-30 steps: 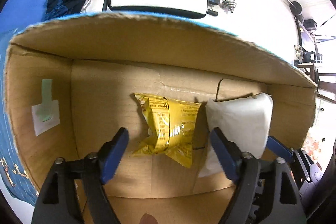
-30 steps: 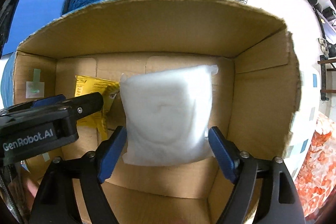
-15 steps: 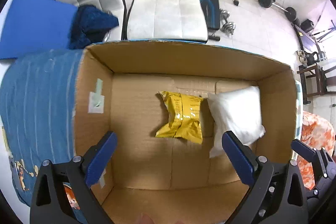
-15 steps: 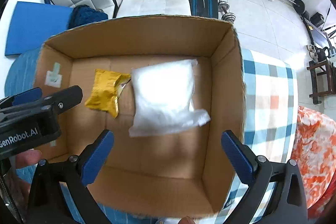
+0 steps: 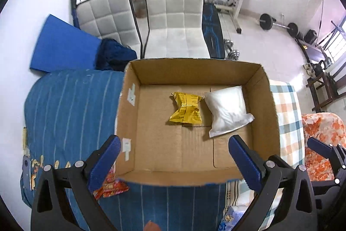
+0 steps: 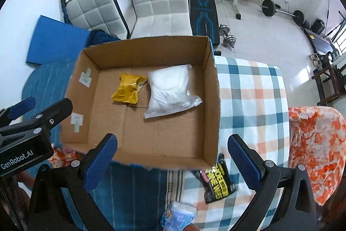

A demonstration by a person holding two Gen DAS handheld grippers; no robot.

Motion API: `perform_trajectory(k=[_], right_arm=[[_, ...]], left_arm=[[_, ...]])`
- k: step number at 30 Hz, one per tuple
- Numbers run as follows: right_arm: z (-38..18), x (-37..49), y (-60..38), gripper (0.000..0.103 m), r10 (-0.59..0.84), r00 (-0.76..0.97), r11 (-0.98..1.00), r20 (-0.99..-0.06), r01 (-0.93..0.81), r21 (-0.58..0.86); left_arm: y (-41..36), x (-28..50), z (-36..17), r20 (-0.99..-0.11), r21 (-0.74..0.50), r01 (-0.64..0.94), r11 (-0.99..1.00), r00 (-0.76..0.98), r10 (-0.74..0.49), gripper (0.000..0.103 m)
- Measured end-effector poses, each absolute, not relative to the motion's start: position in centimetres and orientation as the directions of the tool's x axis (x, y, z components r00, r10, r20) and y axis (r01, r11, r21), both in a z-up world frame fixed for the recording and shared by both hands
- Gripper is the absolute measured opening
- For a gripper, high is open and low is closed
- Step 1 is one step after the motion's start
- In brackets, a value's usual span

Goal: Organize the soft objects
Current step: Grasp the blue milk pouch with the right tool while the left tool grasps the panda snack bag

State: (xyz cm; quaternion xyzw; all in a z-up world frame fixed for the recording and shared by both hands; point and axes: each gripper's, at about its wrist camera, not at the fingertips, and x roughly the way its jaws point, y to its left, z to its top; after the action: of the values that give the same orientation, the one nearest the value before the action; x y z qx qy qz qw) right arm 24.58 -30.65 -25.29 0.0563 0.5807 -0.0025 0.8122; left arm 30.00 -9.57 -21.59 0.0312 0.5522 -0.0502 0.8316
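Observation:
An open cardboard box (image 5: 268, 105) (image 6: 213, 105) stands on the cloth-covered table. Inside lie a yellow snack packet (image 5: 187, 109) (image 6: 127, 90) and, right of it, a white soft bag (image 5: 227, 109) (image 6: 170, 90). My left gripper (image 5: 175, 159) is open and empty, raised above the box's near edge. My right gripper (image 6: 173, 157) is open and empty, also above the near edge. The left gripper's body (image 6: 28, 133) shows at the left of the right wrist view.
A red-orange packet (image 5: 110, 185) lies left of the box front. A black and yellow packet (image 6: 217, 183) and a blue and white tissue pack (image 6: 178, 217) lie in front. An orange floral cloth (image 6: 320, 144) lies at the right. White chairs (image 5: 175, 21) stand behind.
Both grippers have risen and pulled back out of the box and opened wider. The white bag, close between the right fingers a second ago, now lies on the box floor.

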Motion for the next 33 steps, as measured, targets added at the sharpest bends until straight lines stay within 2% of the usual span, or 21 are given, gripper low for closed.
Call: perform_trajectory(k=[5,11,15,16,23,30,32,33], right_arm=[[-24.4,20.9,-31.6,0.103,0.091,0.323,0.989,-0.942,0.078,0.122],[-27.3,15.9,-33.8,0.103,0.131,0.243,0.971,-0.961,0.164,0.174],[-30.5,13.4,-35.1,0.103,0.125,0.161,0.961,-0.979,0.227,0.16],[-31.6,12.8,-35.2,0.103,0.121,0.133,0.959,-0.984,0.24,0.151],[-40.2,9.8,-34.6,0.103,0.141,-0.048,0.933,-0.989,0.341,0.117],[-47.0,7.9,-32.1,0.102,0.164,-0.204,0.916,-0.965,0.395,0.073],[-48.3,7.7,-30.9,0.088,0.154,-0.249,0.929,-0.956,0.366,0.054],[-48.8,7.6,-30.1,0.061,0.124,-0.272,0.94,-0.954,0.341,0.025]], left_arm=[[-8.5,25.5,-20.8,-0.92,-0.025,0.095,0.995,0.386,-0.061,0.102],[-5.8,21.0,-23.3,-0.952,-0.034,0.053,0.998,0.303,-0.048,0.102],[-1.5,19.3,-26.1,-0.975,-0.036,-0.046,0.998,0.22,-0.024,0.102],[-0.5,18.9,-26.7,-0.98,0.0,-0.083,0.997,0.198,0.016,0.102],[7.4,16.2,-32.1,-0.998,-0.01,-0.286,0.958,0.058,0.007,0.102],[13.4,16.0,-35.2,-0.999,-0.025,-0.407,0.913,-0.012,-0.033,0.102],[14.9,16.5,-35.8,-0.998,-0.037,-0.434,0.9,-0.021,-0.052,0.102],[15.7,16.7,-36.0,-0.999,-0.032,-0.451,0.892,-0.024,-0.048,0.102]])
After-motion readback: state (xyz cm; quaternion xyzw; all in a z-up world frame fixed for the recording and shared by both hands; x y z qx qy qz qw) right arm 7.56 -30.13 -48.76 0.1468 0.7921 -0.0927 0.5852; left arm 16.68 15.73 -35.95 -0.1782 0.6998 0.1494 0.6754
